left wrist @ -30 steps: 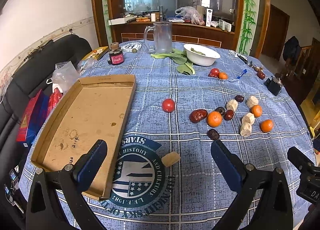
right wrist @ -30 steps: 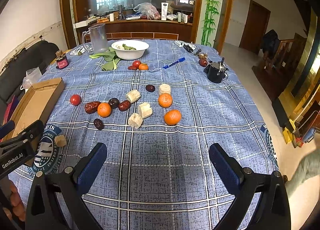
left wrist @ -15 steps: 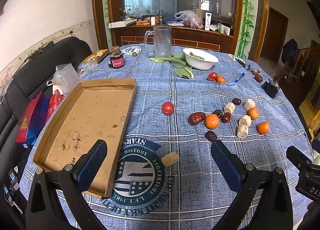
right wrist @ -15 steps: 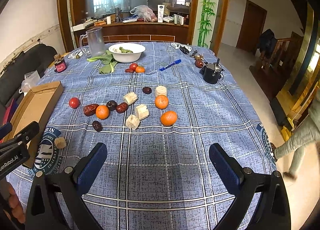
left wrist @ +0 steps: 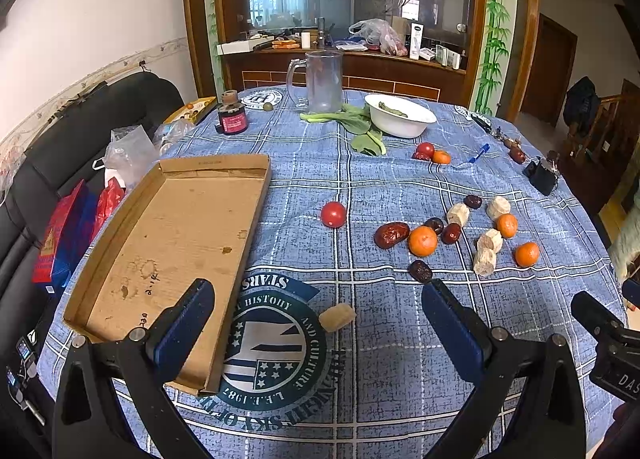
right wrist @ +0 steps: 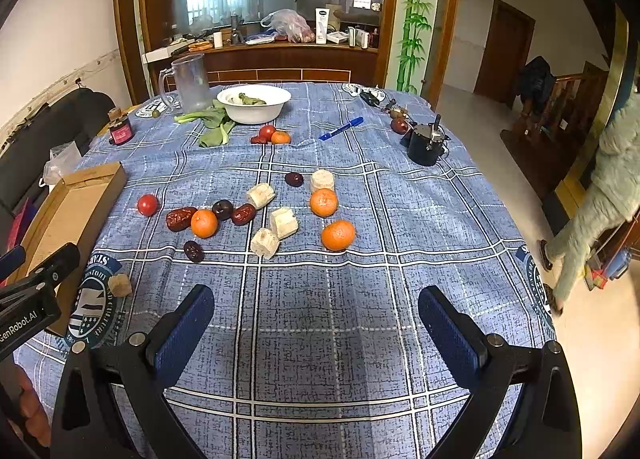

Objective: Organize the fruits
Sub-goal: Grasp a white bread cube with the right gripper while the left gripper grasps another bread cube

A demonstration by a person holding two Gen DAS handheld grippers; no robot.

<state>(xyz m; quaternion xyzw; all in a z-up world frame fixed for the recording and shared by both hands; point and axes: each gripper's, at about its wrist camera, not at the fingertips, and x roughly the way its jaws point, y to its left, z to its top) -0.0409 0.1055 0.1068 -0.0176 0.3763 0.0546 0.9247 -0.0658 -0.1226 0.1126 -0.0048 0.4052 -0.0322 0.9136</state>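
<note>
- Fingers on my left gripper [left wrist: 318, 313] spread wide, nothing between them; they hang above the bench [left wrist: 392, 371] over the round printed emblem [left wrist: 272, 339] on the cloth.
- Fingers on my right gripper [right wrist: 316, 315] likewise spread and empty, over bare plaid cloth near my edge.
- Cardboard tray [left wrist: 176, 251] lies flat on my left side, holding nothing. I take it as the place for the fruit.
- Fruit sits loose mid-bench: three oranges, nearest one [right wrist: 338, 235]; a lone tomato [left wrist: 333, 214] between tray and cluster; a big red date [left wrist: 391, 235] touching an orange [left wrist: 423, 241]; smaller dark dates and pale cut chunks [right wrist: 265, 243] mixed among them.
- One pale chunk [left wrist: 337, 317] lies apart on the emblem, just ahead of my left fingers.
- More fruit further back beside the white bowl [left wrist: 400, 115].
- Step, as I judge it: sorting not begun; first pick pending.
- Next move: lower one gripper over a single piece, fingers either side, close gently. Round fruit may roll; crowded dates need a clean approach.
</note>
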